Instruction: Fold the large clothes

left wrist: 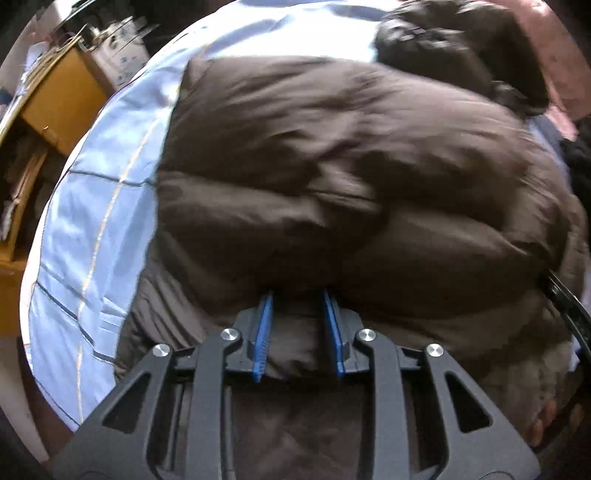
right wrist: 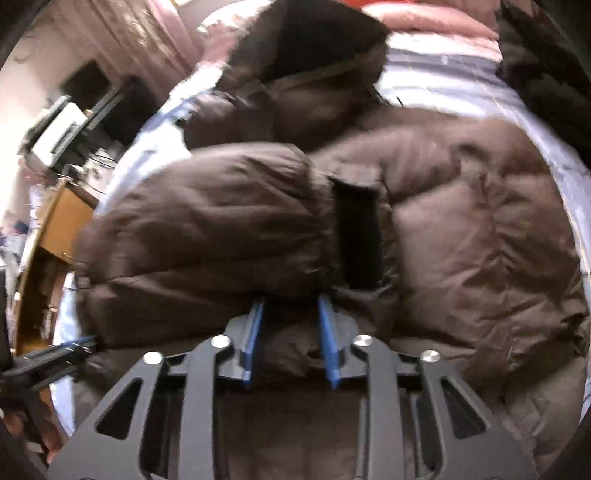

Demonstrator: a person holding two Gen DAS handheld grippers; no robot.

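A big brown puffer jacket (left wrist: 332,166) lies on a light blue bed sheet (left wrist: 92,221), its dark hood (left wrist: 443,44) at the far end. My left gripper (left wrist: 298,295) is shut on a bunched fold of the jacket's near edge, with fabric filling the gap between the blue pads (left wrist: 263,332). In the right wrist view the jacket (right wrist: 461,221) fills the frame, a puffy sleeve (right wrist: 207,221) with a black cuff (right wrist: 356,236) lying across it. My right gripper (right wrist: 290,304) is shut on a fold of the jacket under that sleeve. The fingertips are buried in fabric.
A wooden desk (left wrist: 55,99) with clutter stands left of the bed; it also shows in the right wrist view (right wrist: 55,229). Pink bedding (right wrist: 424,18) lies at the bed's far end. The left gripper's side (right wrist: 48,358) shows at the left edge of the right wrist view.
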